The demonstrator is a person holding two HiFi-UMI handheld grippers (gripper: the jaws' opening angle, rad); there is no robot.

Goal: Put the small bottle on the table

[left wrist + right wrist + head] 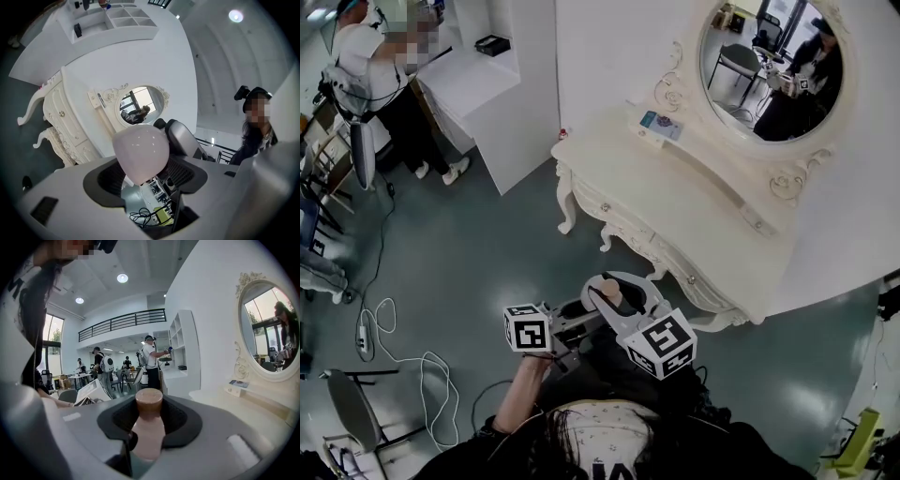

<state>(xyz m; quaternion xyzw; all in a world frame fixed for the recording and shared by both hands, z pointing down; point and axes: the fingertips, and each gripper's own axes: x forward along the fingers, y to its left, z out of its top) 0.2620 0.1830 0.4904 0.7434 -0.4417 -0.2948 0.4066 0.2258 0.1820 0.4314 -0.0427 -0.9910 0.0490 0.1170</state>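
Dark hair of the person [598, 433] fills the bottom of the head view; both forearms reach forward, marker cubes uppermost.
Left gripper [584, 316]: jaws clenched on the small pale-pink bottle with a brown cap [605, 292]; its own view shows the bottle's rounded pink end wedged between the dark pads.
Right gripper [149, 423]: grasping that same bottle; pads press the body from both sides, cap standing upright above them.
Bottle position: held in the air between the two grippers, over the floor, short of the table's front edge, not touching it.

Surface: white ornate dressing table [675, 199]; curved carved legs, small drawers with knobs along the front; the top mostly bare; a low raised shelf at the back carries a small blue-printed card [662, 125]; oval mirror in a scrolled white frame [773, 66] stands behind, reflecting a person holding a gripper.

Room: glossy grey-teal floor [469, 262]; white cable [403, 362] looped across it at left; grey chair [354, 412] at lower left; a second person in a white top and dark trousers [389, 84] stands beside a white counter [487, 94]; a yellow-green object [861, 441] at lower right, kind unclear.
Right gripper view adds white open shelving [183, 345], a dark-railed mezzanine [122, 322], round ceiling lights [122, 278], more people farther back.
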